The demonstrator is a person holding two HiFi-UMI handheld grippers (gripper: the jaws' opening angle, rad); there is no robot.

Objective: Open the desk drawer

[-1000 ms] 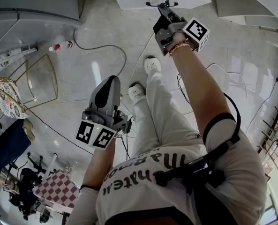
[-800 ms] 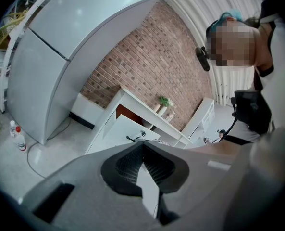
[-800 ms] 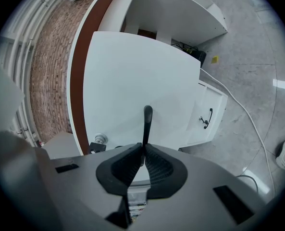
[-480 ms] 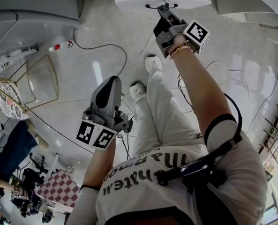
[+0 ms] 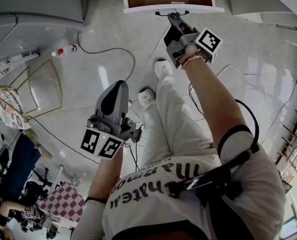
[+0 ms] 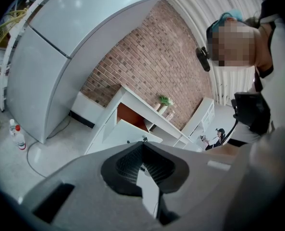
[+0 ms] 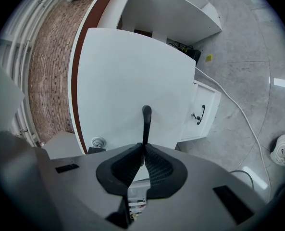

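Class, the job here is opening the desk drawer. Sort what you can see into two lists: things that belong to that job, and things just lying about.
Belongs to the job:
- drawer
- black handle
- right gripper, shut on that handle

Just lying about:
- bottle
- grey cable
- wire-frame chair
- potted plant
- left gripper, shut and empty

I'm looking down on a pale grey, glossy floor (image 5: 88, 99). A dark cable (image 5: 110, 48) curls across it beside two small red-capped bottles (image 5: 64, 49). A wire-frame chair (image 5: 40, 86) stands at the left, two white shoes (image 5: 162, 68) mid-frame, and the white counter (image 7: 204, 95) ahead.
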